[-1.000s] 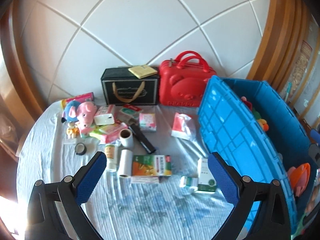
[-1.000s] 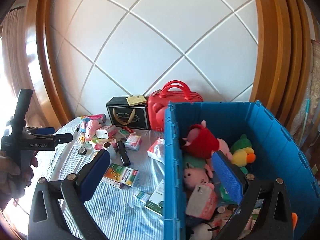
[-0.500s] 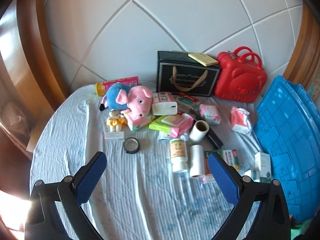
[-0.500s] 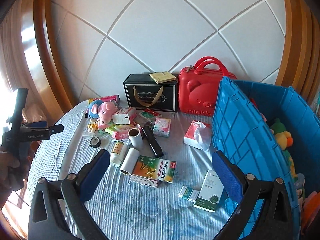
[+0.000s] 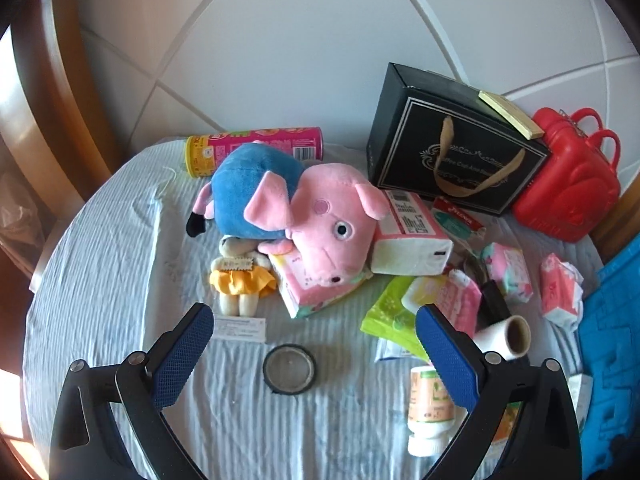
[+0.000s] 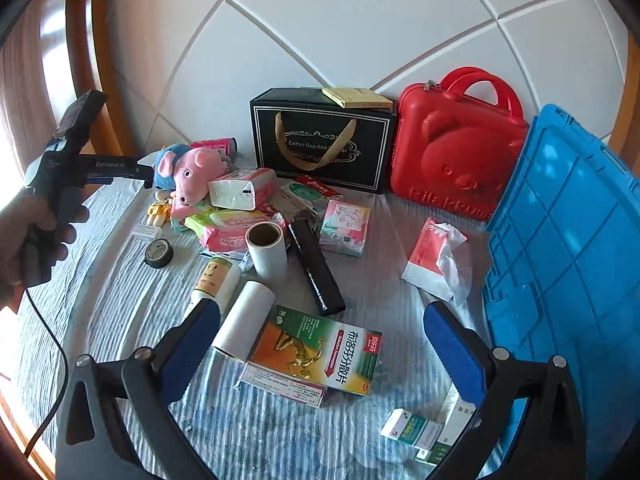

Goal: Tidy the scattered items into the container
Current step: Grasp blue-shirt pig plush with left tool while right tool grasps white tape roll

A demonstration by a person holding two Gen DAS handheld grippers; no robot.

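The blue bin (image 6: 568, 248) is standing at the right edge of the right wrist frame, showing you only its ribbed outer wall; its contents are hidden. The black gift box (image 5: 452, 156) and red case (image 5: 568, 188) are sitting closed at the back of the tabletop (image 5: 100, 264).

You are holding your left gripper (image 5: 312, 344) wide apart and empty, over a black tape ring (image 5: 290, 368) lying flat. Just beyond it, at the frame's centre, the plush pig (image 5: 320, 216) is lying on its side: pink head toward lower right, blue body toward upper left, resting on a tissue pack (image 5: 316, 288).

Your right gripper (image 6: 320, 336) is also spread apart, empty, framing an orange-green medicine box (image 6: 320, 350) lying flat, long axis running left to right. A white roll (image 6: 244, 320) is touching its left end.
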